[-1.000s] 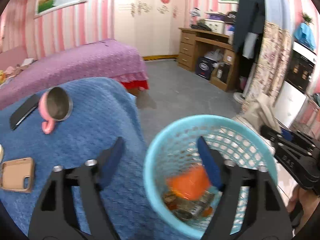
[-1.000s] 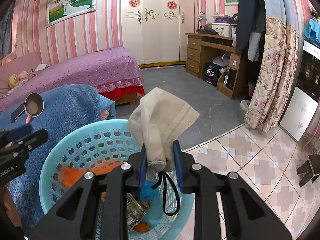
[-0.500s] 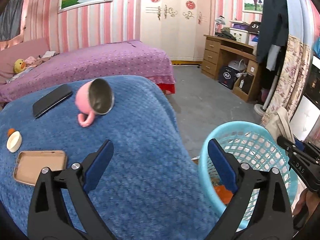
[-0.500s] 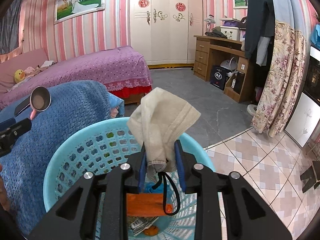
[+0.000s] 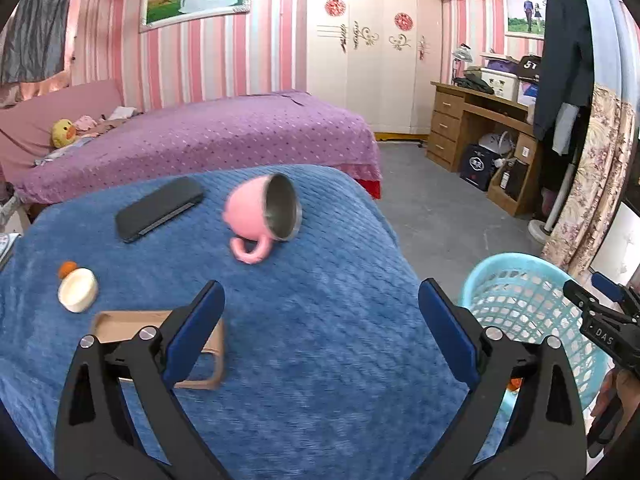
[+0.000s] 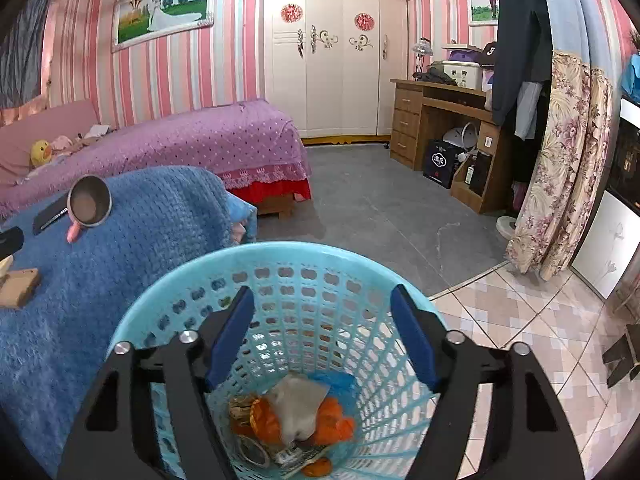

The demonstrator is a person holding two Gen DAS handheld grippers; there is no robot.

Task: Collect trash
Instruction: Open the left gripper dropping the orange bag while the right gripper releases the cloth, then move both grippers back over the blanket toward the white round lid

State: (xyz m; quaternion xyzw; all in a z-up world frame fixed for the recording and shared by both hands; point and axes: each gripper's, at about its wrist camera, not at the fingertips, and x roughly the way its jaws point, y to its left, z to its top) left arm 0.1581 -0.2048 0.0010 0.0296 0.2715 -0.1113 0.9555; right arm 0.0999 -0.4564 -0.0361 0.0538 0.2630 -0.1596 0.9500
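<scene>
Your right gripper hangs over the blue basket, jaws opening and empty; the beige cloth lies below at six o'clock. Your left gripper, opening, empty, faces the blue blanket, whose edge drops at three o'clock.

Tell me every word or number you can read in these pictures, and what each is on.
"DAS": white letters on the black right gripper, seen from the left wrist.
"5T", perhaps cut off: on a dark cap on the desk.
Dark box under the desk: white emblem, too small to read.
Printed wrapper in the blue basket: too blurred.
</scene>
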